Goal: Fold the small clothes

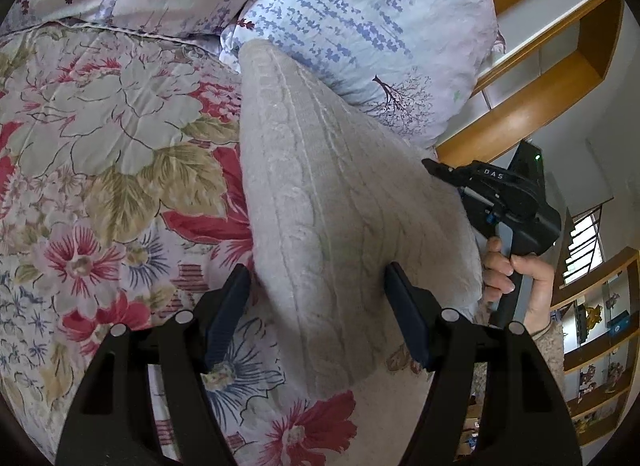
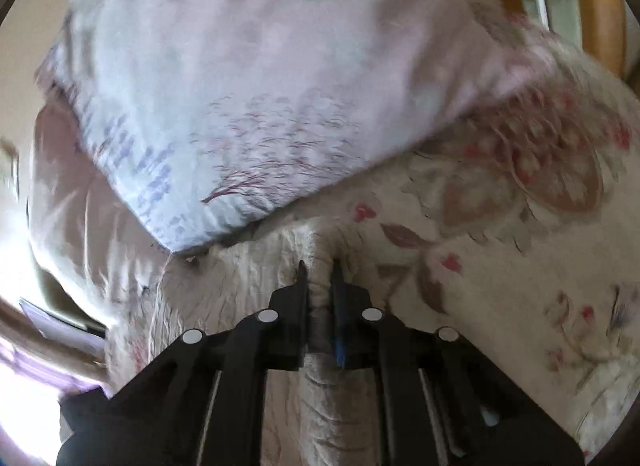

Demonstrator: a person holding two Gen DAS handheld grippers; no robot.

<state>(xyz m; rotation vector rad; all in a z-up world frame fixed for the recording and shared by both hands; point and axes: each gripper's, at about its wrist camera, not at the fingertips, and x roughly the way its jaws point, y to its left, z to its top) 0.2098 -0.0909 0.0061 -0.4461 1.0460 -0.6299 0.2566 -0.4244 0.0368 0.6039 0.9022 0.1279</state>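
The garment in hand is a pale grey cable-knit piece (image 1: 320, 201), lying lengthwise on a floral quilt (image 1: 100, 137) on the bed, its long axis running from about 11 o'clock, where its narrow end meets the lavender-print pillow (image 1: 360, 17), down to 6 o'clock in the left wrist view. The left gripper (image 1: 318, 314) straddles the near end of the knit: its fingers (image 1: 228, 306) stand apart with the cloth between them, not visibly pinching it, so this side reads as released. The right gripper (image 2: 318, 286) is clenched on a raised fold of the same knit, the cloth bunched between the two tips; in the left view it sits at about 3 o'clock of the garment, held by a hand (image 1: 516, 278) at the garment's right edge. The right view is motion-blurred, so the fold's exact extent cannot be told. Judgement: the right side holds the working edge and is the one placed to carry it across the long axis toward 9 o'clock, where the quilt lies open. Room is restricted at 12 o'clock by the pillow and at 3 o'clock by the bed edge and the wooden shelving (image 1: 560, 65) beyond.
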